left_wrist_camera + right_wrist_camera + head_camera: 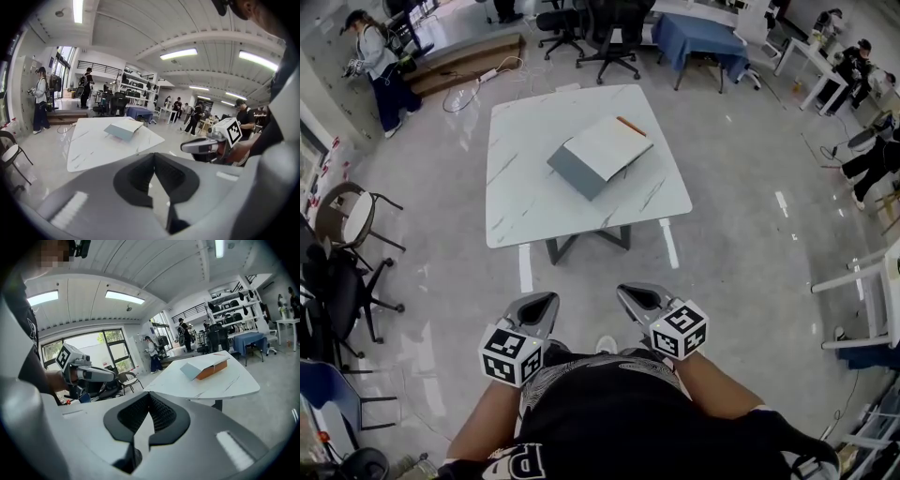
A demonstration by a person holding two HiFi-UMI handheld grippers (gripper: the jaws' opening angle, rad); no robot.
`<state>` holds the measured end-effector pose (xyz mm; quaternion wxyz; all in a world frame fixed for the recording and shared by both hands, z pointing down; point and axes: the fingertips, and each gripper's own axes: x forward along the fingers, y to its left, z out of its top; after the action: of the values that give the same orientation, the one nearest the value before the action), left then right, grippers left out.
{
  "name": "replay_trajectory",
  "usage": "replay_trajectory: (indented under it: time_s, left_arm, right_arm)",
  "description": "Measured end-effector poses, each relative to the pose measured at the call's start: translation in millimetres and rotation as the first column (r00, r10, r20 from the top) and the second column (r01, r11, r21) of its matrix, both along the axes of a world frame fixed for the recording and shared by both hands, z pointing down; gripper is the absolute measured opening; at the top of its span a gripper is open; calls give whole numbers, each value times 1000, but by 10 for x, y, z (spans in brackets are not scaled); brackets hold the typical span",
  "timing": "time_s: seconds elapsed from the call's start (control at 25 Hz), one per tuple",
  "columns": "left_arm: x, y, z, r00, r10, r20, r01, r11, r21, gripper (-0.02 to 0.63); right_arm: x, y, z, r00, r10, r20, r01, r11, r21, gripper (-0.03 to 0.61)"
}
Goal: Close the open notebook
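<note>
Near, 7 o'clock in the head view: left hand-held gripper, marker cube at the rear, jaws closed together, empty.
Near, 5 o'clock: right hand-held gripper, marker cube at the rear, jaws likewise closed on nothing, level with the left one and just beside it.
Middle, 12 o'clock from both: white marbled worktop on a dark frame, standing on glossy grey floor, well apart from both hand-held grippers.
On the worktop, right of centre: notebook, open, grey cover toward the near left, pale page on top, orange strip at the far edge.
Left, 9 o'clock: round-seated chair.
Far, 12 o'clock: black office chairs; 1 o'clock, blue-draped table.
Far, 10 o'clock: standing person.
</note>
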<state>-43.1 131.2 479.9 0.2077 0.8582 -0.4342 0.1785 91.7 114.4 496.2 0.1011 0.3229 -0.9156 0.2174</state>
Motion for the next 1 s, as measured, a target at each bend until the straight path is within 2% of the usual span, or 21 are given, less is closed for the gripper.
replay_trajectory:
  time_s: [0.28,0.52,0.76,1.0]
  left_arm:
    - [150,-137,-36,1000,6,-7,-6,1000,-7,58]
    - [158,-183,26,1000,16,-19,-16,1000,-21,58]
    - [108,-410,108,999,10,-40,-11,999,-30,58]
    - [67,-748,83,999,20,-38,-20,1000,-10,58]
  right_arm:
    - [164,-73,38,1000,26,14,-26,1000,-14,0]
    - [145,-130,53,999,35,9,-35,999,-22,0]
    - [130,-293,84,999,34,-25,-35,999,-17,0]
    - [93,-598,46,995,22,-99,-20,1000,24,0]
